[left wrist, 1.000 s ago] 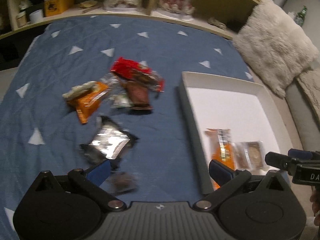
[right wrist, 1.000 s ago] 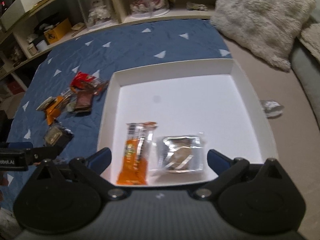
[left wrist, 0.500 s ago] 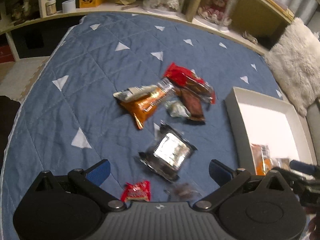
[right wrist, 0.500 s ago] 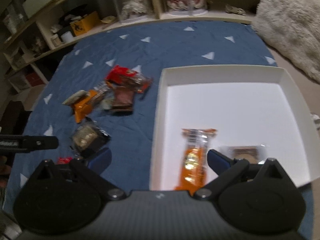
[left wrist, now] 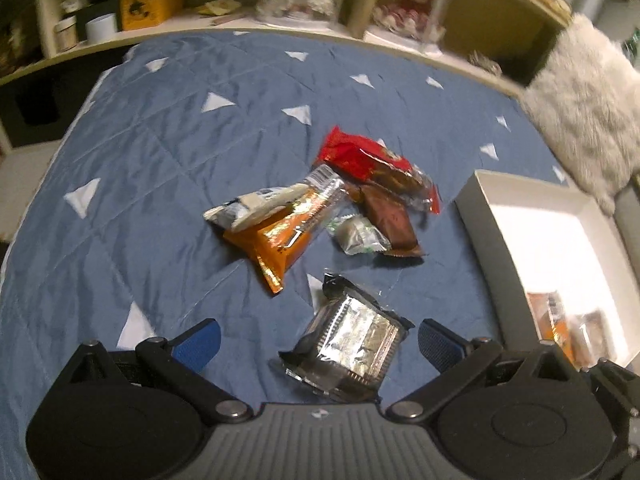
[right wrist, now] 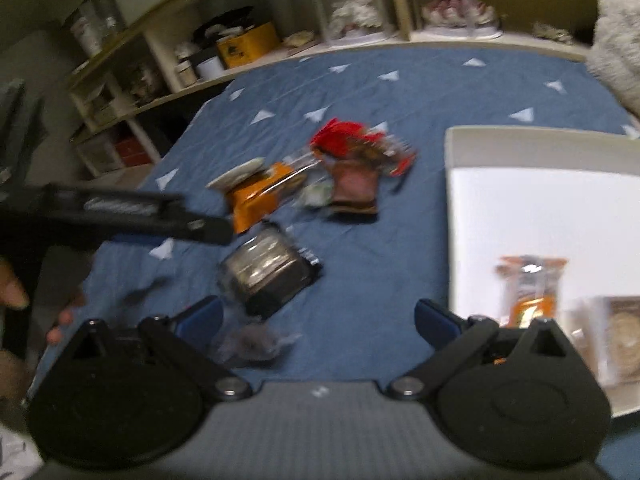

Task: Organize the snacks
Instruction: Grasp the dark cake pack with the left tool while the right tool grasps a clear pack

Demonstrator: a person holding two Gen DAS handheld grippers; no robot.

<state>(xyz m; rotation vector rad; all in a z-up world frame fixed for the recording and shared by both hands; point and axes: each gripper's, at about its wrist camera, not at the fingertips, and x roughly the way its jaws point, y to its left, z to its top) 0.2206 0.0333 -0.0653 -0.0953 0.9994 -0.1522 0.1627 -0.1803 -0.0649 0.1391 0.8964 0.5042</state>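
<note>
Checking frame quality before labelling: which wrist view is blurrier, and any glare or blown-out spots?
Right wrist view: heavy motion blur, the red snack wrapper and shelf clutter smeared. Left wrist view: sharper in the centre, blurred at the edges; glare on the silver foil packet in a black tray; inside of the white cardboard box blown out. Both dim, with fisheye bending.

left hand-held gripper (left wrist: pixel 316 344): fingers spread | silver snack pack (left wrist: pixel 347 347): between fingers, on blue quilt (left wrist: pixel 160 168)
</note>
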